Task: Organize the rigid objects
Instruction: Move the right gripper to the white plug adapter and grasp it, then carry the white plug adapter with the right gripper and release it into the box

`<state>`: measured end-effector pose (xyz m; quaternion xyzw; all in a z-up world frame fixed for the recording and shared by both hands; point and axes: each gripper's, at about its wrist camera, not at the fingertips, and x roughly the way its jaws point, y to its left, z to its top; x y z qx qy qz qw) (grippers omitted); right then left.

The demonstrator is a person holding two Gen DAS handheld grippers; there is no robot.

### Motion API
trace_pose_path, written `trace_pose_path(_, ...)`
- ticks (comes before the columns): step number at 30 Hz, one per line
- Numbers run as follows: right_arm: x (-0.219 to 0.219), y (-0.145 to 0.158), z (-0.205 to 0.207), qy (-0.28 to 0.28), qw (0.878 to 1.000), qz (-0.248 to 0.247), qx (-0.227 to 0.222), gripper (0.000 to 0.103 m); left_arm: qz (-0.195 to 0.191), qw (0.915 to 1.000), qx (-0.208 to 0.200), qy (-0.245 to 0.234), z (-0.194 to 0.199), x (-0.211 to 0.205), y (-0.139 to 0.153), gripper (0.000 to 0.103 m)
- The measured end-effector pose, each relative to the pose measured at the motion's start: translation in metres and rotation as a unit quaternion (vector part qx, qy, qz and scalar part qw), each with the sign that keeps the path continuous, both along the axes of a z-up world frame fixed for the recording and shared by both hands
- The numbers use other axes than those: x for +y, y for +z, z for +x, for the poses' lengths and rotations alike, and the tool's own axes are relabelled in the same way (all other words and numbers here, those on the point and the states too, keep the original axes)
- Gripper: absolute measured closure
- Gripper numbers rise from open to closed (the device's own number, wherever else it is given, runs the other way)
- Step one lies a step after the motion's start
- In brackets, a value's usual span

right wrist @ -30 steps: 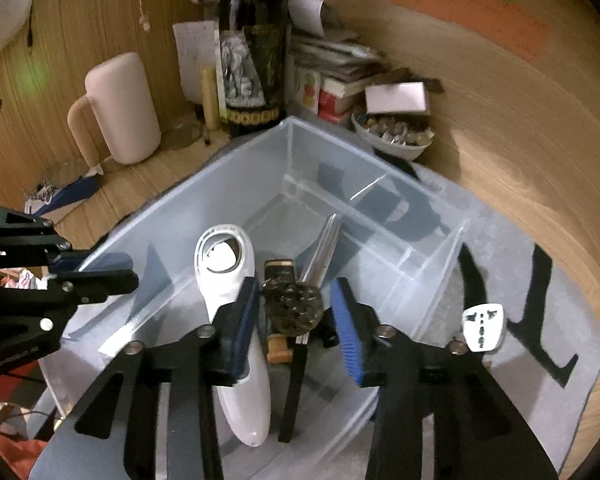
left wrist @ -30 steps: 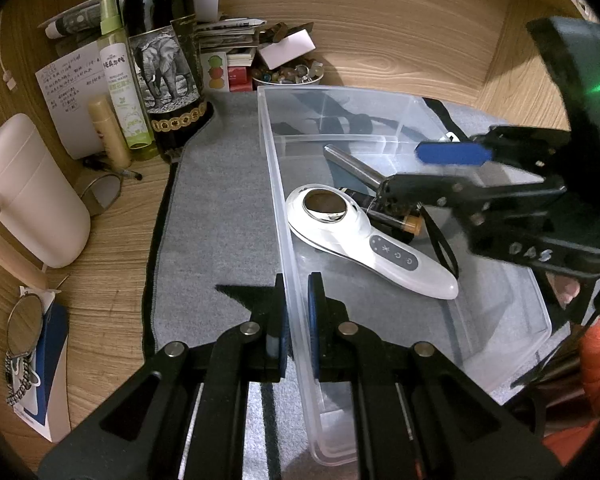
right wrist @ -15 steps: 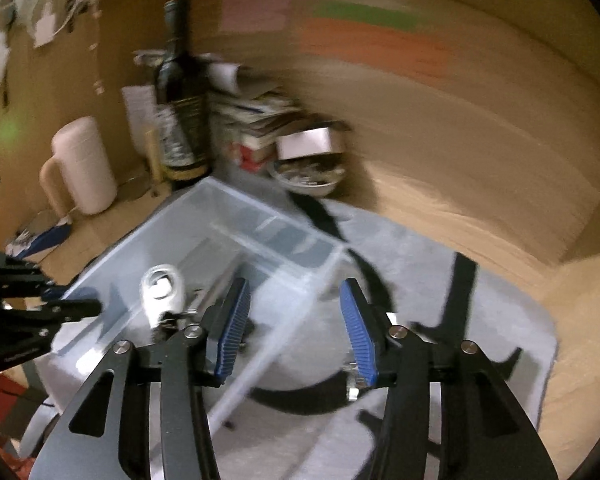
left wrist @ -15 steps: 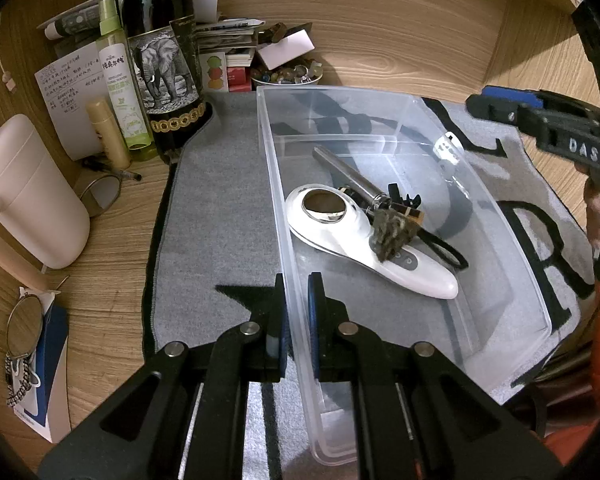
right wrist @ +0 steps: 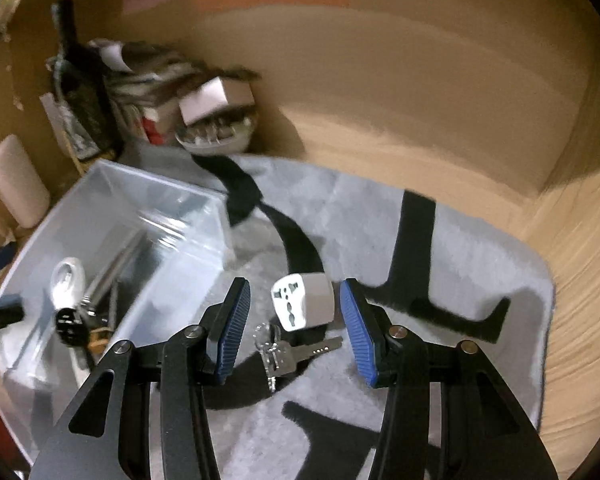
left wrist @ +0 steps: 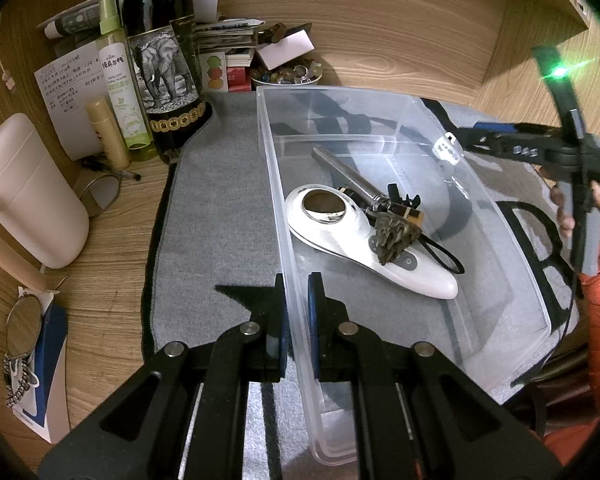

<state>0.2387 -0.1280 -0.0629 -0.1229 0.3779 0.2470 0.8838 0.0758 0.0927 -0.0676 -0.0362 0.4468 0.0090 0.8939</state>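
Note:
A clear plastic bin (left wrist: 480, 184) stands on a grey mat. In it lie a white handheld device (left wrist: 364, 248), a metal rod (left wrist: 346, 174), a dark pinecone-like piece (left wrist: 396, 236) and a black strap. My left gripper (left wrist: 296, 312) is shut on the bin's left wall. My right gripper (right wrist: 294, 320) is open, outside the bin to its right, and straddles a white plug adapter (right wrist: 304, 300) on the mat. A bunch of keys (right wrist: 288, 354) lies just below the adapter. The adapter also shows in the left wrist view (left wrist: 445, 148).
A wine bottle (left wrist: 160, 56), a green spray bottle (left wrist: 120, 84), a pink jug (left wrist: 24, 196), papers and a bowl of small items (left wrist: 288, 74) crowd the back left. Glasses (left wrist: 22, 328) lie front left. Wooden walls close the back and right.
My right gripper let go of the pinecone-like piece in the bin, rose out, and swung right and down over the plug adapter. My left gripper has not moved.

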Motion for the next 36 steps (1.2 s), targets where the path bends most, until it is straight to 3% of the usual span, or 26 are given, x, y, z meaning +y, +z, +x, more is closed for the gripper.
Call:
trace_pose_path(6,0.008,-0.028,0.022,-0.01,0.999,-0.019,0.032,0.059,-0.001,1.0,0.0,0.0,0.001,0.0,0.0,0.095)
trace_pose_path(11,0.005,-0.038,0.032,-0.014,0.999,0.002,0.051,0.06,-0.002,1.0,0.0,0.001,0.001,-0.001,0.0,0.095)
trace_pose_path(13,0.007,-0.038,0.032,-0.01,0.999,0.0,0.05,0.065,-0.003,1.0,0.0,0.001,0.001,-0.001,0.0,0.095)
trace_pose_path(17,0.012,-0.033,0.027,-0.002,0.999,-0.006,0.035,0.07,-0.005,1.0,0.0,0.003,0.001,-0.001,0.0,0.095)
trace_pose_path(26,0.01,-0.022,0.016,0.007,1.0,0.01,0.018,0.071,-0.004,1.0,0.0,0.003,0.002,0.001,-0.001,0.095)
trace_pose_path(36,0.012,0.019,-0.017,0.032,0.998,0.029,-0.036,0.071,-0.003,1.0,0.0,0.003,0.002,0.001,-0.001,0.095)
